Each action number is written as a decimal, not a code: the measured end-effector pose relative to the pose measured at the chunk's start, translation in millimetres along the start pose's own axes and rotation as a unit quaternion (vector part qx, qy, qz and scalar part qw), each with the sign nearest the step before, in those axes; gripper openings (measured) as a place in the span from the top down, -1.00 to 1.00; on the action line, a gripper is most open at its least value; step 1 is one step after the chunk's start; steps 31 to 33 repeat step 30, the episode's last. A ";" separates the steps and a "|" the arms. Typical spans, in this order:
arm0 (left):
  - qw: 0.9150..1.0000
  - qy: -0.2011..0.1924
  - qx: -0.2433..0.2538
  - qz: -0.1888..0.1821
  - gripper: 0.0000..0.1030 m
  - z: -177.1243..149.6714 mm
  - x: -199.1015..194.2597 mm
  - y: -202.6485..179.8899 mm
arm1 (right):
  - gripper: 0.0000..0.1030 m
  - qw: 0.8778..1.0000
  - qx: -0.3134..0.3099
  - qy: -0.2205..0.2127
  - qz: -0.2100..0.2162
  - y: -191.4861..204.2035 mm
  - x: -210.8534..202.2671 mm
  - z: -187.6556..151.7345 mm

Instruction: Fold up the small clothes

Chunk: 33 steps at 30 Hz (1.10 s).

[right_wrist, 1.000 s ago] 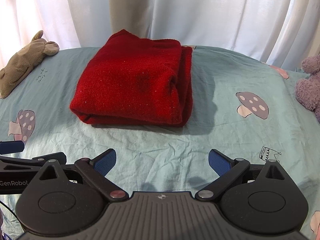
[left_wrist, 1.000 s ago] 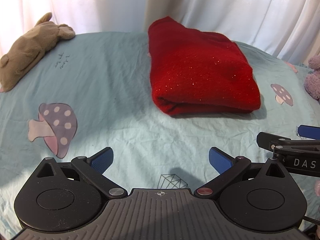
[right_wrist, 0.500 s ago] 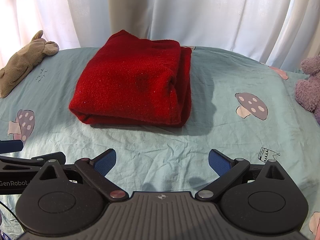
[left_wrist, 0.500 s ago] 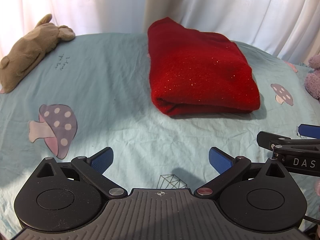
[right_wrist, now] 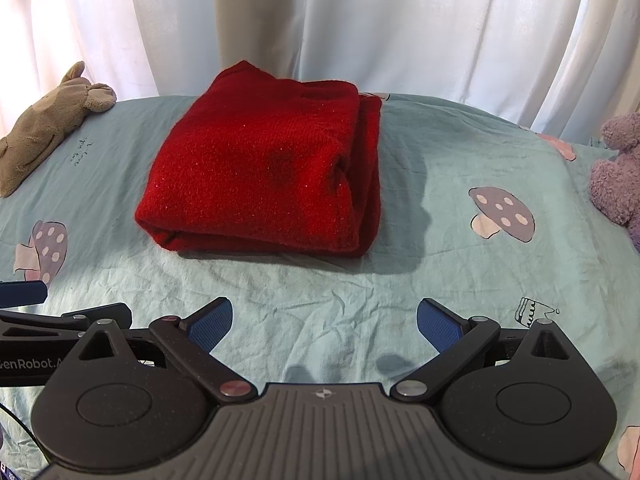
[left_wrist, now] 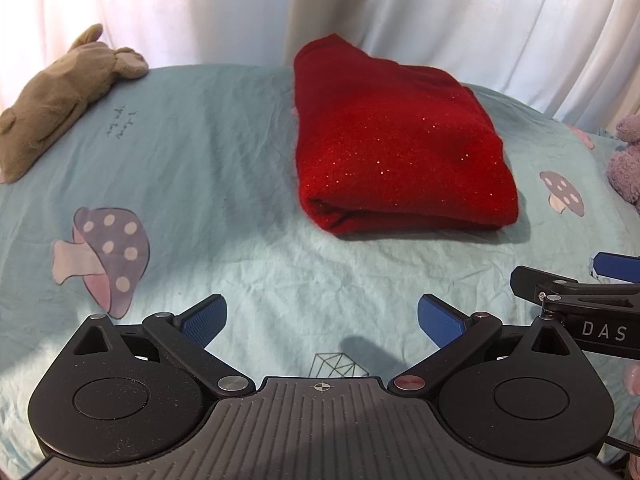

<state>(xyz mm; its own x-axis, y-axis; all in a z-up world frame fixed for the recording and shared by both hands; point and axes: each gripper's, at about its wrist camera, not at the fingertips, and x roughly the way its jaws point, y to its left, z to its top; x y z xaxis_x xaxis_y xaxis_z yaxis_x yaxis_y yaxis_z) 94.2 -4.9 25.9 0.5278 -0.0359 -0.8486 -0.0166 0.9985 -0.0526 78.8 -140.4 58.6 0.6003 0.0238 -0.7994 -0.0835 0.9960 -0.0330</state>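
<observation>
Blue pads: the left gripper (left_wrist: pixel 322 318) is spread wide with nothing between its pads, low over the sheet (left_wrist: pixel 240 168); the right gripper (right_wrist: pixel 324 322) is equally released and empty.
Side by side: each gripper shows at the edge of the other's view, so the two sit close together, level with one another.
Ahead of both: the red sweater (right_wrist: pixel 264 168) lies folded into a thick rectangle on the sheet, well clear of either pair of fingertips, ahead and to the right of the left gripper, ahead and slightly left of the right one.
Far left: a tan soft toy (left_wrist: pixel 60 100) by the curtain (left_wrist: pixel 400 8).
Far right: a purple soft toy (right_wrist: pixel 620 172) at the edge of the bed.
Just changed: almost nothing; compared with a second ago the sweater has slid only a touch within each view, and both grippers remain spread and empty.
Meaning for the task: the fold looks finished, with both grippers resting back from it.
Differs from earlier: a slight drift of the cameras, no new crease or shift in the sweater.
</observation>
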 end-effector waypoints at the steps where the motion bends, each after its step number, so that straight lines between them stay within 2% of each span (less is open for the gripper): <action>1: 1.000 0.000 -0.001 -0.001 -1.00 0.2 0.2 0.2 | -0.92 1.000 0.000 0.000 0.000 0.1 0.0 0.0; 11: 1.000 -0.002 0.000 -0.013 -1.00 -0.5 1.0 -0.7 | -0.92 1.000 0.000 0.001 -0.002 0.1 0.4 0.2; 33: 1.000 -0.003 0.011 0.009 -1.00 -0.6 0.5 -3.8 | -0.92 1.000 -0.005 0.000 -0.009 2.0 1.7 0.4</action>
